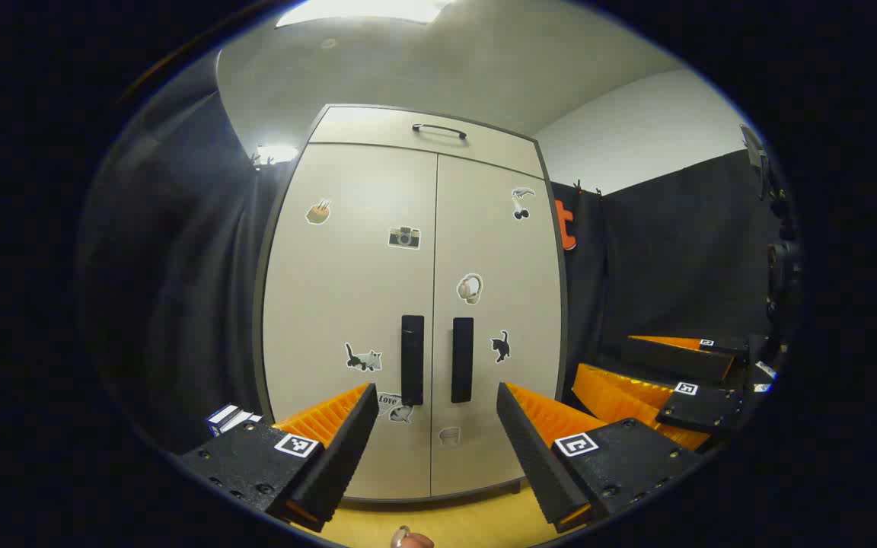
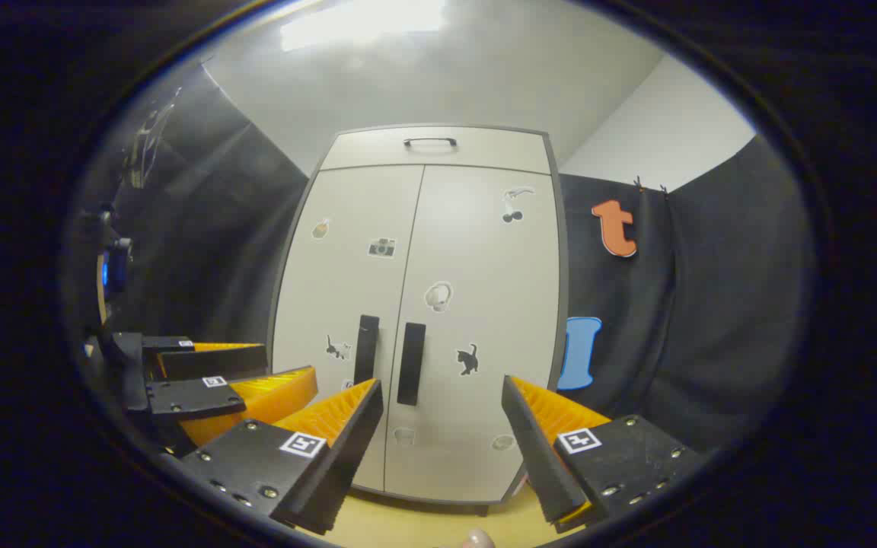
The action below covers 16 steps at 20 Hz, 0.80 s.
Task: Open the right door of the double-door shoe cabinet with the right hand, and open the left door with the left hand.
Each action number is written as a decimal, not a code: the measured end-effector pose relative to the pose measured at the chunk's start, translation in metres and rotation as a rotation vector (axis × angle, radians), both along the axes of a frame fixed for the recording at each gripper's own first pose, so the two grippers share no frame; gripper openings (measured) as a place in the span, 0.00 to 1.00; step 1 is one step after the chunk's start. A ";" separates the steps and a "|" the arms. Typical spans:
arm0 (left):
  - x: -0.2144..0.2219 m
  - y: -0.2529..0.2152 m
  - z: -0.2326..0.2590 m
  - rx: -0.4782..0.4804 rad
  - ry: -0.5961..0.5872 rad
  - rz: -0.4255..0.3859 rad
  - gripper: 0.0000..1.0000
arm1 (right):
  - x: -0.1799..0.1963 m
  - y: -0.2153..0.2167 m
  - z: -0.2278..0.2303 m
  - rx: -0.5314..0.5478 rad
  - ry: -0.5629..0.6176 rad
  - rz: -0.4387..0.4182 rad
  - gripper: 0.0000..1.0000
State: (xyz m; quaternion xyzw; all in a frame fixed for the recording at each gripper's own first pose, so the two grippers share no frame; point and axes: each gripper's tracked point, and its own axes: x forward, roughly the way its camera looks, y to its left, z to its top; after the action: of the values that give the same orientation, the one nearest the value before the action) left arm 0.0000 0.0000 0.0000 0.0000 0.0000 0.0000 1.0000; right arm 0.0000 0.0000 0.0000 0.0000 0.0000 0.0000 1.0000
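Observation:
A pale double-door shoe cabinet (image 1: 416, 304) (image 2: 423, 320) stands straight ahead with both doors closed and small stickers on them. Each door carries a black vertical handle at the middle seam: left handle (image 1: 412, 359) (image 2: 366, 348), right handle (image 1: 462, 359) (image 2: 411, 363). My left gripper (image 1: 436, 396) is open, short of the doors, its fingers framing both handles. My right gripper (image 2: 442, 392) is open too, a little way off the right door. The right gripper also appears in the left gripper view at the lower right (image 1: 659, 380), and the left gripper in the right gripper view at the lower left (image 2: 240, 373).
A drawer front with a black handle (image 1: 438, 131) tops the cabinet. Black cloth walls (image 1: 674, 266) close in on both sides. The floor (image 1: 438, 521) under the cabinet is yellowish wood. A fingertip (image 1: 410, 539) shows at the bottom edge.

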 end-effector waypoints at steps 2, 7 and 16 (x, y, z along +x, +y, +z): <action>0.000 -0.004 -0.002 -0.033 0.007 -0.013 0.97 | 0.000 0.004 -0.006 0.004 0.020 0.012 0.95; 0.000 0.009 -0.008 -0.042 0.025 0.020 0.97 | 0.005 -0.004 -0.008 0.085 0.030 -0.012 0.95; 0.009 0.020 -0.019 -0.051 0.044 0.038 0.96 | 0.017 -0.001 -0.009 0.107 0.020 -0.007 0.93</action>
State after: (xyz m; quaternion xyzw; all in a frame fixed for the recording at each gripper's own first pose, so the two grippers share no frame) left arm 0.0088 0.0198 -0.0185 -0.0257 0.0222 0.0190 0.9992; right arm 0.0171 -0.0015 -0.0092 0.0535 0.0098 -0.0036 0.9985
